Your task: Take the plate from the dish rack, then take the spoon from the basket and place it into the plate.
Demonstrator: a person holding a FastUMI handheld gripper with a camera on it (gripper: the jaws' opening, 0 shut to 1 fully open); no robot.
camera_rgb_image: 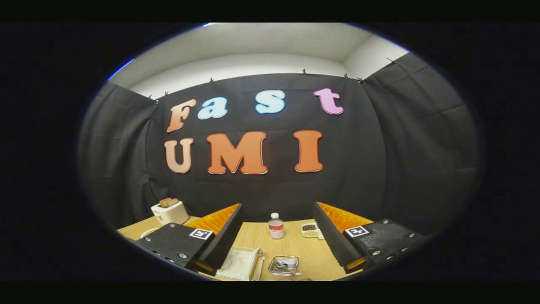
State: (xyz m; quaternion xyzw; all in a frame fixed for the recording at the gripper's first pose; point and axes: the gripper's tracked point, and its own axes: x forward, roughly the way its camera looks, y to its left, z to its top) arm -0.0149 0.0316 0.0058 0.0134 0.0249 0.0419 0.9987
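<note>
Two fingers of the gripper [276,240] stood wide apart above the light wooden table [303,253], holding nothing and touching nothing. Down between them lay a white ridged dish rack [239,262], and just beside it a small clear basket [284,266] with the spoon [287,267] lying inside. Farther ahead stood a clear bottle with a red label [276,226], beside a small white dish of beans [310,229]. Beyond the left finger sat a cream toaster [170,211].

The gripper [276,238] has two ridged, wedge-shaped fingers on blocky screw-studded mounts, each bearing a square black-and-white marker, spread wide apart.
</note>
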